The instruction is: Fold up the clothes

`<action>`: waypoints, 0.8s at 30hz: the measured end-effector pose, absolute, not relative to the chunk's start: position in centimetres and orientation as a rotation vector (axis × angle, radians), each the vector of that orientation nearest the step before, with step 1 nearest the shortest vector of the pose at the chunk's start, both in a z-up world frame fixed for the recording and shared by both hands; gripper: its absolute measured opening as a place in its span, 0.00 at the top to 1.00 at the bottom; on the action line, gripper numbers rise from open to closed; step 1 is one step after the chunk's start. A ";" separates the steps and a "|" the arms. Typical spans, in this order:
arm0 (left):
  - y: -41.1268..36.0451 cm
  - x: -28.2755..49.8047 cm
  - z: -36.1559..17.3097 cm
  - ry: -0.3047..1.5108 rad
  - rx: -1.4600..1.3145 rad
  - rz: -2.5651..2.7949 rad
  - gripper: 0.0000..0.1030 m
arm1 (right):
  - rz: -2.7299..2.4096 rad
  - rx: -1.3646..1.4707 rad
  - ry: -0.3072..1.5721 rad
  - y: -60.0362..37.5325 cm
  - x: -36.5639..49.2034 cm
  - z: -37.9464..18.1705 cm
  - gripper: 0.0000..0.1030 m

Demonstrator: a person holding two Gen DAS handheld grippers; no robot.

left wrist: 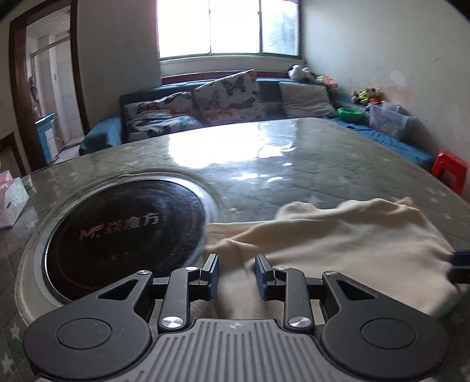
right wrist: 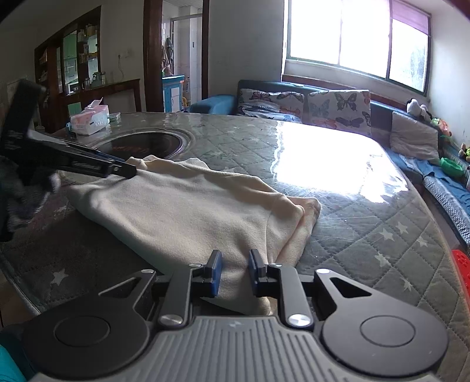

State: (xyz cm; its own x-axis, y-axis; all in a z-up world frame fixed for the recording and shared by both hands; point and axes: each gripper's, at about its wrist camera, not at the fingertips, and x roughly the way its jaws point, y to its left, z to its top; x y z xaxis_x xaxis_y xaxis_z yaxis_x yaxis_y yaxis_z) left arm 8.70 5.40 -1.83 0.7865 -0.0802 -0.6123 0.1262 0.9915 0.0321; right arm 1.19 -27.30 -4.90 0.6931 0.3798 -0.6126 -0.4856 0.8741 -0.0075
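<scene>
A cream garment (right wrist: 188, 211) lies folded on the worktop (right wrist: 367, 229), which wears a quilted grey cover with white stars under a glossy clear sheet. The garment sits at the near edge, just right of a round black hob (left wrist: 126, 235) sunk into the worktop; its left edge reaches the hob's rim.

The right tongs (right wrist: 234, 271) are at the garment's near right corner. Cloth fills the narrow gap between the 2 blue pads (right wrist: 216, 273), and they appear to pinch it.

The left tongs (left wrist: 237, 274) stand over the garment's left part, beside the hob. Their jaws are parted with cloth lying beneath and between them, but the pads do not press on it. In the right wrist view the left tongs (right wrist: 129, 171) reach in from the left, tips at the garment's far left edge, and the hand behind them is blurred.

A tissue box (right wrist: 89, 119) rests on the worktop's far left side. Beyond the worktop runs a blue sofa (left wrist: 102, 135) with butterfly cushions (left wrist: 226, 97) under a bright window (left wrist: 229, 26), and a red stool (left wrist: 449, 170) stands at the right.
</scene>
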 end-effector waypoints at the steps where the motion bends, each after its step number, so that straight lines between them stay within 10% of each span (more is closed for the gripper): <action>1: 5.5 8.9 -1.7 0.658 0.067 -0.105 0.70 | 0.489 -0.174 0.647 -27.3 1.4 -4.7 0.83; 24: 6.1 10.8 -1.7 0.688 0.077 -0.045 0.62 | 0.513 -0.175 0.691 -22.8 12.0 -3.8 0.80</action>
